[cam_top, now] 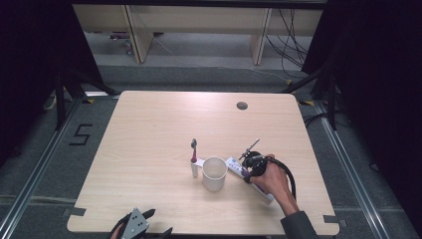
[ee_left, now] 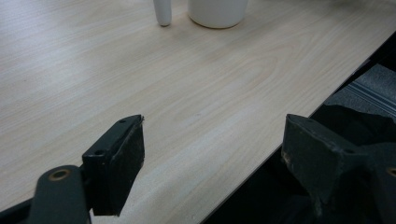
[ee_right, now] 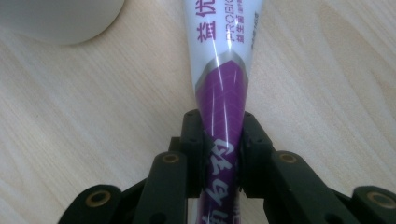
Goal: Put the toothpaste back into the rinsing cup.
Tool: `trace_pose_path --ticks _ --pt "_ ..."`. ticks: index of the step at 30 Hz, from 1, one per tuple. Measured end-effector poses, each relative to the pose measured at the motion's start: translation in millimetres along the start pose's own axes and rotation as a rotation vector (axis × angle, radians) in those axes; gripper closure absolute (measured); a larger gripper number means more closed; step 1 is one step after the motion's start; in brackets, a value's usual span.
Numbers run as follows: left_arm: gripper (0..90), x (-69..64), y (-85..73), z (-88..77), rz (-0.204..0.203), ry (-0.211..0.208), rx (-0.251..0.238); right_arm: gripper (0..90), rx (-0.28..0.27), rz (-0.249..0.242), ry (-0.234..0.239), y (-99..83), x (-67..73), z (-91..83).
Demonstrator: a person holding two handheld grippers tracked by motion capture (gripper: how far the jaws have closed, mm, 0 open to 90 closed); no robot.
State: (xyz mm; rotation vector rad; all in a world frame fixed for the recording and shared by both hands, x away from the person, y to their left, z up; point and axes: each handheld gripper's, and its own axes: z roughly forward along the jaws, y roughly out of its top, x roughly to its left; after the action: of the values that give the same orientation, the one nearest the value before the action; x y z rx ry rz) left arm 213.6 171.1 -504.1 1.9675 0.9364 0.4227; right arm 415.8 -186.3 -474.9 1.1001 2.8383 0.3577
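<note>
The right gripper (ee_right: pixel 219 140) is clamped on a purple-and-white toothpaste tube (ee_right: pixel 223 79), the two jaws pinching its purple part from either side. Ahead of the jaws the tube runs flat along the table (ee_right: pixel 327 93), and just beyond its white printed part, off to one side, the base of a white cup (ee_right: pixel 60 18) is met. In the high view a toothbrush (cam_top: pixel 194 158) is seen lying beyond the cup, near its far side.

The grasp is judged to be the step in hand; a lift clear of the tabletop is called for next, probably toward the cup, with the soft tube kept from slipping or buckling.

The left gripper (ee_left: pixel 212 154) is held with jaws spread over the table's near edge, nothing between them.

The tube's cap end is cut off, the rest of the tube is covered by the hand (cam_top: pixel 271 179) in the high view, and the print is only partly readable.
</note>
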Motion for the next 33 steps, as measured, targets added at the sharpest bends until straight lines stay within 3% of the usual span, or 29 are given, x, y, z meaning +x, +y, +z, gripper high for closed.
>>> trace_pose_path --ticks 3,5,6,8,10,15,18,21,23,27,29,31,33 --pt "21.0 1.9 -0.1 -1.5 0.034 0.006 0.028 75.8 0.035 -0.033 -0.003 4.7 -0.1 0.0" --pt "21.0 1.9 0.3 -1.4 0.036 0.008 0.025 75.9 0.043 -0.047 -0.013 6.9 0.2 0.7" --pt "21.1 -0.3 -0.4 0.6 0.006 -0.002 -0.001 75.9 0.048 -0.042 -0.019 8.1 1.1 0.4" --pt "21.2 1.6 0.3 -1.9 0.037 0.014 0.027 76.0 0.059 -0.043 -0.016 9.5 1.1 0.2" --pt "21.3 0.3 -0.1 -0.5 0.01 0.01 0.005 76.2 0.076 -0.057 -0.022 11.3 1.7 -0.1" --pt "21.5 2.2 0.0 -2.1 0.02 0.011 0.017 76.4 0.12 -0.076 -0.02 14.7 2.3 -0.9" --pt "21.7 1.8 -0.1 -1.3 0.014 0.005 0.0 76.5 0.117 -0.104 -0.014 15.7 0.3 1.1" --pt "21.8 1.2 -0.8 -1.1 0.022 0.008 0.015 76.4 0.139 -0.062 -0.018 17.0 3.7 -0.3" --pt "21.8 2.5 -0.2 -2.2 0.046 0.012 0.034 76.4 0.14 -0.101 -0.017 16.9 0.7 0.7" --pt "21.8 2.8 -0.5 -2.1 0.047 0.013 0.025 76.4 0.159 -0.089 -0.025 19.4 4.2 0.5" --pt "21.8 2.6 -0.5 -2.5 0.047 0.012 0.034 76.4 0.167 -0.101 -0.026 20.5 4.3 0.7" --pt "21.8 -0.2 -1.0 -1.0 0.018 0.004 0.012 76.4 0.172 -0.114 -0.031 21.0 5.5 1.8" --pt "21.8 0.2 -0.7 -1.1 0.029 0.001 0.009 76.3 0.177 -0.13 -0.035 21.7 6.0 2.4"
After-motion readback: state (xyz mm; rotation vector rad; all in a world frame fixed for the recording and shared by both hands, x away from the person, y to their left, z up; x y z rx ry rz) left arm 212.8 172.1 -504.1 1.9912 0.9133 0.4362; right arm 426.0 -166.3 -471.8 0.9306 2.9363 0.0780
